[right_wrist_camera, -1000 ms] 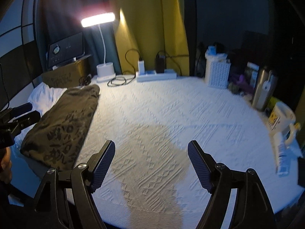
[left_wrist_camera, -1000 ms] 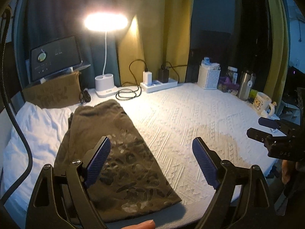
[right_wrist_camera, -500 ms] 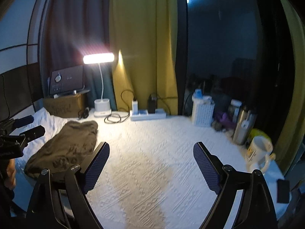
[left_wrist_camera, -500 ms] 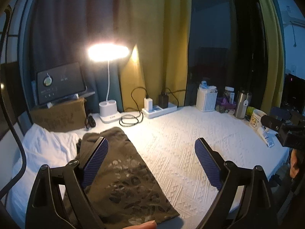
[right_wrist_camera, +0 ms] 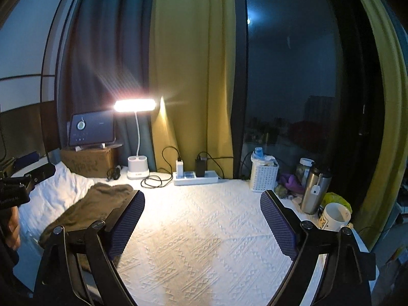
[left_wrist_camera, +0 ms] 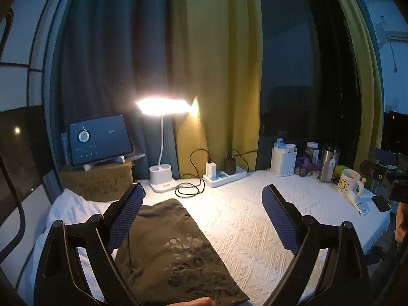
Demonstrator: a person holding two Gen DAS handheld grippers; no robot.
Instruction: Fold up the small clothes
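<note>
Left gripper [left_wrist_camera: 202,219]: jaws spread wide, nothing held, raised above the surface [left_wrist_camera: 255,219]. Its left finger overlaps the near-left part of the scene, above the folded olive garment [left_wrist_camera: 176,252]. Right gripper [right_wrist_camera: 202,224]: jaws likewise spread wide and empty, held over the bare middle of the white textured cover.

The folded olive garment lies flat on the left side of the surface, dark printed pattern facing up, long axis running near to far. Its left edge rests against a rumpled white cloth [left_wrist_camera: 68,211]. In the right wrist view the same garment [right_wrist_camera: 94,206] appears at the left, partly behind the left finger.

Far edge, left to right: a cardboard box [left_wrist_camera: 98,182] carrying a lit tablet [left_wrist_camera: 98,139] on a stand; a white desk lamp [left_wrist_camera: 163,107], switched on; a coiled black cable [left_wrist_camera: 190,188]; a white power strip [left_wrist_camera: 224,177] with two chargers plugged in; a white basket [left_wrist_camera: 283,162]; a steel tumbler [left_wrist_camera: 329,164]; a white mug [left_wrist_camera: 348,181] at the right edge.

Yellow and dark curtains hang behind.
</note>
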